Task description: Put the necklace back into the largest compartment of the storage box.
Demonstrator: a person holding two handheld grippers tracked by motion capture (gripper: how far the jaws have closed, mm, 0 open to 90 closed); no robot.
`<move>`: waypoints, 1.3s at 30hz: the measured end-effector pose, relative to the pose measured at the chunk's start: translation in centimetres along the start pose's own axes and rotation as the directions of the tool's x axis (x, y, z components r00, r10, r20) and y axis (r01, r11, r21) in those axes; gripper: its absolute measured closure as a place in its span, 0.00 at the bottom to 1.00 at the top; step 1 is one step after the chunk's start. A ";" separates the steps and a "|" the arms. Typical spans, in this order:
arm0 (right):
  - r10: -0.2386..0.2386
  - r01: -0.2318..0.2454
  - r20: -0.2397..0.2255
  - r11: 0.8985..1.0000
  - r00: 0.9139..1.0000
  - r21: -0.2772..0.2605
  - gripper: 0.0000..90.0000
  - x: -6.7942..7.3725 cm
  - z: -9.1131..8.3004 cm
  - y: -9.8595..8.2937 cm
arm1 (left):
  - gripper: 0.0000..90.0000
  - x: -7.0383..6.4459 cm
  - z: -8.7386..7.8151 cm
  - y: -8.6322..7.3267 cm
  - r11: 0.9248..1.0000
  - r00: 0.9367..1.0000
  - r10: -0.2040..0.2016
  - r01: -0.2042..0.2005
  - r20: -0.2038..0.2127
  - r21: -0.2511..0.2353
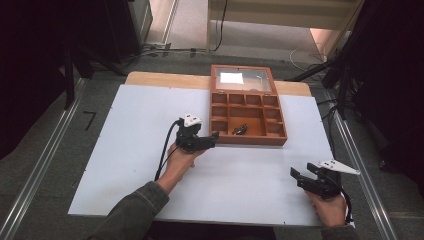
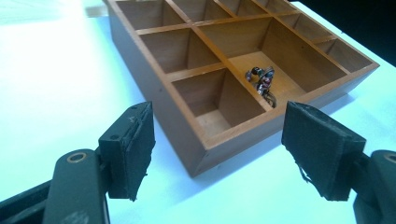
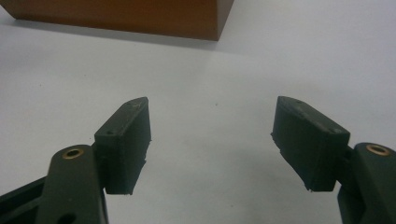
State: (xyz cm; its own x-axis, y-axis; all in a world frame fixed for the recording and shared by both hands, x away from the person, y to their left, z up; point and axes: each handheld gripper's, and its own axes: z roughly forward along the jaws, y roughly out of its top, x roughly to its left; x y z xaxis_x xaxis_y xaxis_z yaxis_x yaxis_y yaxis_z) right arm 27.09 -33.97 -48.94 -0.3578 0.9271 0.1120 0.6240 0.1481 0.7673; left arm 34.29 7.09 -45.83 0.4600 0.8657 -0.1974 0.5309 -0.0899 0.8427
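Observation:
A brown wooden box (image 1: 248,140) with several open compartments stands at the back middle of the white table (image 1: 130,165), its glass-paned lid (image 1: 242,79) raised behind it. A small dark trinket (image 1: 241,130) lies in the large middle compartment, and shows as a beaded, metallic piece (image 2: 264,81) in the left gripper view. My left gripper (image 1: 214,139) is open just off the box's front left corner (image 2: 198,161), which sits between its jaws (image 2: 219,121). My right gripper (image 1: 302,171) is open and empty over bare table near the front right, and in its own view (image 3: 212,112) the box's corner (image 3: 140,16) lies far ahead.
The white board lies on a wooden tabletop (image 1: 165,79) whose edge shows at the back. Metal rails (image 1: 40,175) run along both sides on the floor. Dark equipment and cables (image 1: 165,50) lie behind the table.

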 end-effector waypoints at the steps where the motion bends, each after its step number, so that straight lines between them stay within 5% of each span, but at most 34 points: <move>1: 0.003 -0.003 0.001 1.000 1.000 0.002 0.29 0.0 0.0 0.0 | 0.29 0.2 -0.2 -0.2 1.000 1.000 0.002 -0.002 -0.006 -0.001; 20: 0.000 0.000 0.000 1.000 1.000 0.003 0.29 0.2 0.0 0.0 | 0.27 4.3 -4.0 -3.5 0.997 0.994 -0.078 0.076 -0.075 -0.030; 39: 0.001 -0.001 0.002 1.000 1.000 0.002 0.29 0.1 -0.1 0.0 | 0.22 6.5 -7.3 -5.2 0.995 0.987 -0.098 0.095 -0.125 -0.031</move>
State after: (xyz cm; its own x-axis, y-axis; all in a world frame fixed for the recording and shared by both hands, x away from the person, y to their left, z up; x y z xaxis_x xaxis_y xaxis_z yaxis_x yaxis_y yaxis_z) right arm 26.99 -33.89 -48.89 -0.3560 0.9279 0.1112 0.6257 0.1482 0.7659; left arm 29.34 16.76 -47.87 0.3131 0.9250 -0.2153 0.5500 0.0082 0.8351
